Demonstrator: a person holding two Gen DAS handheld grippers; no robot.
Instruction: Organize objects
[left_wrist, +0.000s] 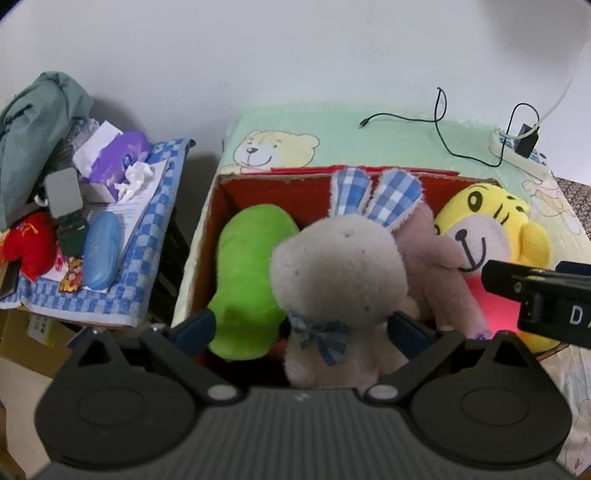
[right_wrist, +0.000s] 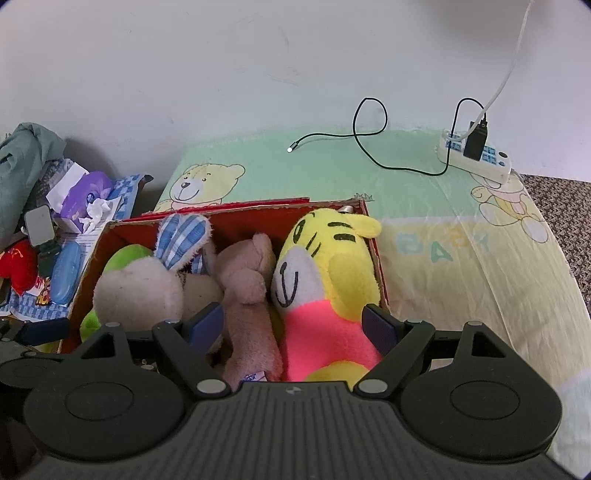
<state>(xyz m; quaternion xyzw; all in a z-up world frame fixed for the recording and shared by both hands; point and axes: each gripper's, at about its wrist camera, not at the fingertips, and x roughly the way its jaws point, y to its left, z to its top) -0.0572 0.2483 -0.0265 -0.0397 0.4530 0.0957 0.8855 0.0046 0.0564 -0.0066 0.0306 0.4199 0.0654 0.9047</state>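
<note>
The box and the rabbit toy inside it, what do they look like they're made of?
The box looks like cardboard: its torn top edges show raw brown board, while the inner walls are a matte red, printed or papered. The rabbit toy looks like soft plush fabric, a fuzzy, slightly worn off-white pile, with woven blue-checked cloth lining its ears and forming its bow. Its stuffing cannot be seen.

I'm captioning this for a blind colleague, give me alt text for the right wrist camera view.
A red-lined cardboard box on a teddy-print blanket holds four plush toys: a yellow tiger, a pink bear, a rabbit and a green toy. The open right hand-held gripper hangs over the tiger.
</note>
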